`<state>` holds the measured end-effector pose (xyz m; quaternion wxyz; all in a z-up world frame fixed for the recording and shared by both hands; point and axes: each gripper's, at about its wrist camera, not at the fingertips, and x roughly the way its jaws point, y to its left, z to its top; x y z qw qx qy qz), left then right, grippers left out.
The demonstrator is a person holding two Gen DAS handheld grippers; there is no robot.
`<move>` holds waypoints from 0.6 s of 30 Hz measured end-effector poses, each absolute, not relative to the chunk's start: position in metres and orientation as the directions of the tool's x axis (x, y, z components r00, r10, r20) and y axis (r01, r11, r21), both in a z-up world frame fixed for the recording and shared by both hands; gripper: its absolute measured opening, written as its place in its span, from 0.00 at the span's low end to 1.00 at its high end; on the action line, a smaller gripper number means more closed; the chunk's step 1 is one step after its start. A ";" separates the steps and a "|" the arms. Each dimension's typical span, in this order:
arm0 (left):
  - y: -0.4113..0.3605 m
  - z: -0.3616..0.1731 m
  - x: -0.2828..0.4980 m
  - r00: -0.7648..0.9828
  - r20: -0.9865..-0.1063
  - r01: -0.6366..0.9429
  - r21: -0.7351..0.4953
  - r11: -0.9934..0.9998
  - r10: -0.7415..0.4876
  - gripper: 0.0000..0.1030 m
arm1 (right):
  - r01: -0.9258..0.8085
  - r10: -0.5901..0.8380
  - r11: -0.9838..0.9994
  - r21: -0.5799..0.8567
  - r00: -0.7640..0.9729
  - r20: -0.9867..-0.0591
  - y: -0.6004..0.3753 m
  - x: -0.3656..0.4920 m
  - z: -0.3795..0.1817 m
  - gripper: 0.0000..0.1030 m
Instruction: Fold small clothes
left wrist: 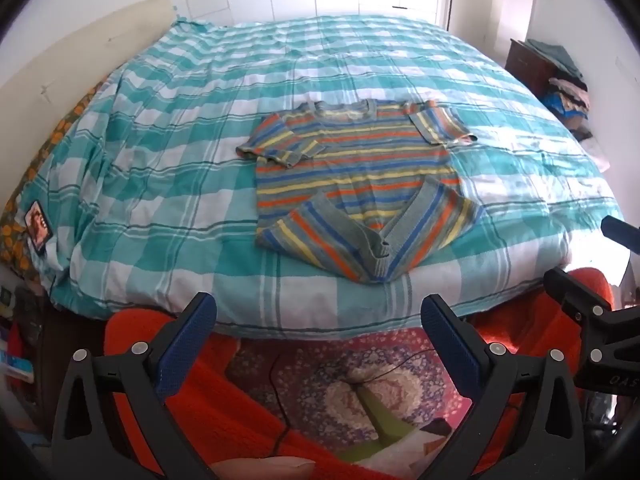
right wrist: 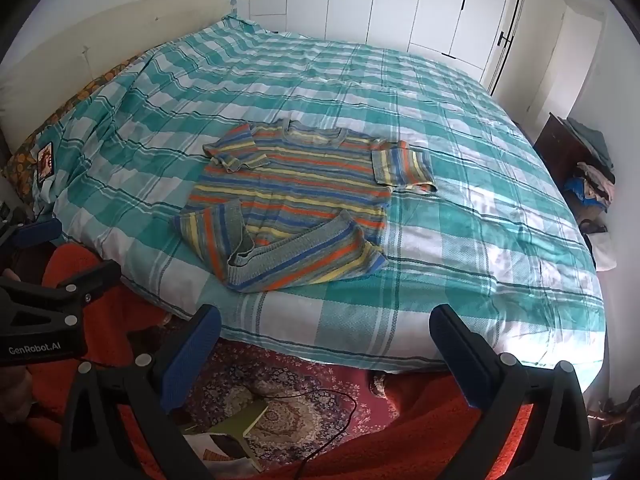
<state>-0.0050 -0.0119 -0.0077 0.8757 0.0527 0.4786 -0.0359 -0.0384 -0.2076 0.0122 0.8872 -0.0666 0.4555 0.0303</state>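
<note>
A small striped knit shirt [left wrist: 352, 176] in grey, orange, yellow and blue lies flat on the bed, neck away from me. Its two bottom corners are turned up towards the middle and both short sleeves are folded in. It also shows in the right wrist view [right wrist: 292, 196]. My left gripper [left wrist: 318, 320] is open and empty, held off the bed's near edge, below the shirt's hem. My right gripper [right wrist: 326, 328] is open and empty, off the near edge and right of the shirt. The right gripper's body [left wrist: 600, 320] shows at the left view's right edge.
The bed has a teal and white checked cover [left wrist: 168, 160]. A headboard [left wrist: 80, 52] runs along the left. A patterned rug [right wrist: 288, 392] with papers and a cable lies below. A dark stand with piled clothes [right wrist: 588, 176] is at the right. White wardrobe doors [right wrist: 420, 4] stand behind.
</note>
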 end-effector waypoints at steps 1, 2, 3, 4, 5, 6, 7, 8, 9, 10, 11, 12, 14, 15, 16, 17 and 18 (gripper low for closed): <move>-0.012 -0.005 -0.004 0.535 -0.845 0.120 0.059 0.991 -0.015 0.99 | -0.116 -0.004 0.989 -0.088 0.582 -0.813 -0.208 -0.038 0.012 1.00; -0.012 -0.005 -0.004 0.534 -0.845 0.123 0.059 0.991 -0.017 0.99 | -0.117 -0.003 0.989 -0.087 0.581 -0.814 -0.208 -0.038 0.013 1.00; -0.012 -0.004 -0.004 0.532 -0.846 0.125 0.058 0.990 -0.017 0.99 | -0.116 -0.004 0.989 -0.087 0.582 -0.813 -0.208 -0.039 0.013 1.00; -0.011 -0.004 -0.003 0.531 -0.847 0.125 0.058 0.990 -0.017 0.99 | -0.118 -0.001 0.989 -0.085 0.581 -0.814 -0.209 -0.038 0.013 1.00; -0.011 -0.004 -0.003 0.530 -0.848 0.124 0.059 0.991 -0.016 0.99 | -0.118 0.000 0.989 -0.085 0.580 -0.815 -0.209 -0.038 0.013 1.00; -0.011 -0.004 -0.003 0.530 -0.848 0.123 0.059 0.991 -0.015 0.99 | -0.118 0.000 0.989 -0.084 0.581 -0.814 -0.209 -0.039 0.013 1.00; -0.011 -0.005 -0.003 0.530 -0.848 0.125 0.059 0.990 -0.016 0.99 | -0.118 -0.001 0.989 -0.085 0.582 -0.813 -0.209 -0.039 0.013 1.00; -0.010 -0.005 -0.003 0.529 -0.848 0.124 0.059 0.990 -0.016 0.99 | -0.118 -0.001 0.989 -0.085 0.581 -0.814 -0.208 -0.039 0.013 1.00; -0.010 -0.006 -0.003 0.529 -0.849 0.124 0.059 0.990 -0.016 0.99 | -0.118 -0.001 0.989 -0.085 0.580 -0.815 -0.208 -0.039 0.012 1.00; -0.010 -0.006 -0.004 0.529 -0.849 0.125 0.059 0.990 -0.016 0.99 | -0.119 0.001 0.989 -0.083 0.579 -0.815 -0.208 -0.039 0.013 1.00; -0.010 -0.006 -0.004 0.528 -0.849 0.125 0.059 0.990 -0.016 0.99 | -0.120 0.002 0.989 -0.083 0.579 -0.815 -0.208 -0.039 0.012 1.00; -0.010 -0.006 -0.004 0.529 -0.848 0.125 0.059 0.990 -0.016 0.99 | -0.120 0.001 0.989 -0.084 0.580 -0.815 -0.208 -0.039 0.013 1.00; -0.010 -0.007 -0.004 0.530 -0.848 0.126 0.059 0.990 -0.017 0.99 | -0.120 0.001 0.989 -0.084 0.580 -0.815 -0.208 -0.040 0.012 1.00; -0.010 -0.007 -0.004 0.529 -0.848 0.126 0.059 0.990 -0.017 0.99 | -0.119 0.001 0.989 -0.084 0.580 -0.815 -0.208 -0.040 0.012 1.00; -0.011 -0.007 -0.004 0.529 -0.848 0.125 0.060 0.990 -0.016 0.99 | -0.118 -0.001 0.989 -0.085 0.580 -0.815 -0.208 -0.040 0.012 1.00; -0.010 -0.007 -0.005 0.529 -0.849 0.126 0.060 0.990 -0.016 0.99 | -0.118 -0.002 0.989 -0.086 0.579 -0.815 -0.208 -0.040 0.012 1.00; -0.010 -0.007 -0.005 0.529 -0.849 0.125 0.060 0.990 -0.015 0.99 | -0.119 0.000 0.989 -0.085 0.579 -0.816 -0.208 -0.040 0.012 1.00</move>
